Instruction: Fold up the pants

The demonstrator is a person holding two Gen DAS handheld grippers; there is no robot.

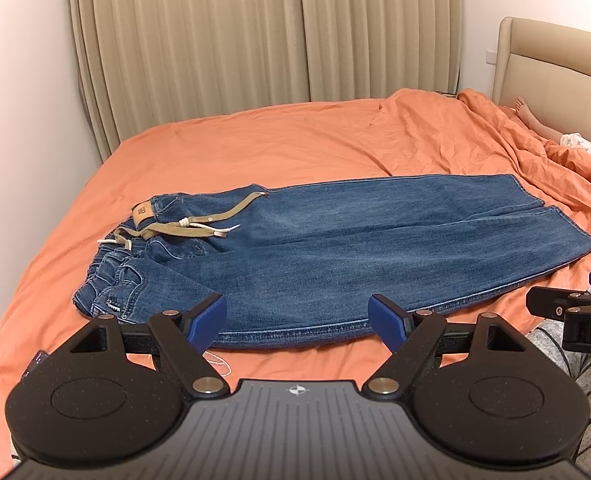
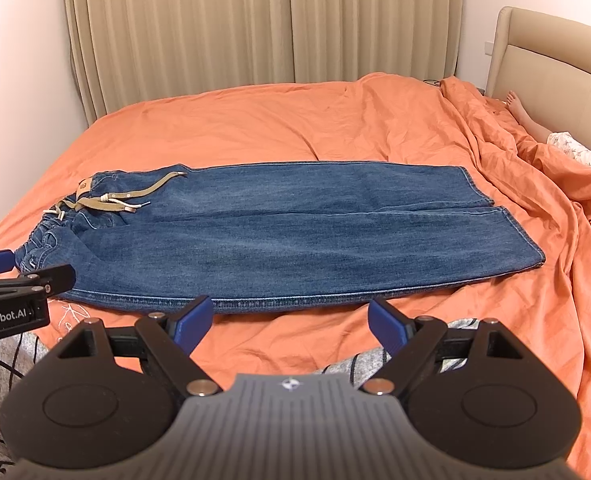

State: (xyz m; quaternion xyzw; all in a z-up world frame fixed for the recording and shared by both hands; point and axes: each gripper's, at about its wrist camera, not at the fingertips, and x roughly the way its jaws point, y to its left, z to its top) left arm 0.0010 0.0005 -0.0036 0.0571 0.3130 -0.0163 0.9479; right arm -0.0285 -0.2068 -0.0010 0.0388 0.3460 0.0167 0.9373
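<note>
**Inspector:** Denim, mid-blue and faded along the thighs: your pants (image 1: 335,248) lie flat on the orange bedsheet (image 1: 255,140), folded lengthwise so one leg rests on the other. Heavy stitched seam along the near edge.

**Operator:** Which way do they run?

**Inspector:** Long axis goes left to right across your view. Waistband at the left, gathered and elasticated, with a tan leather patch (image 1: 142,213), an olive webbing belt (image 1: 199,220) and a white drawstring (image 1: 115,242) lying loose over it. Hems point right, toward the padded beige headboard (image 1: 555,64).

**Operator:** And my grippers?

**Inspector:** Your left gripper (image 1: 297,322) stands wide, blue ribbed pads spread, empty, just short of the near seam by the waist end. Your right gripper (image 2: 289,320) is likewise spread wide and empty, short of the near seam around mid-leg.

**Operator:** Anything else on the bed?

**Inspector:** Sheet is rumpled into ridges at the right. A person's bare foot (image 2: 513,100) shows beside the headboard. Pleated beige curtains (image 1: 255,28) hang behind.
</note>
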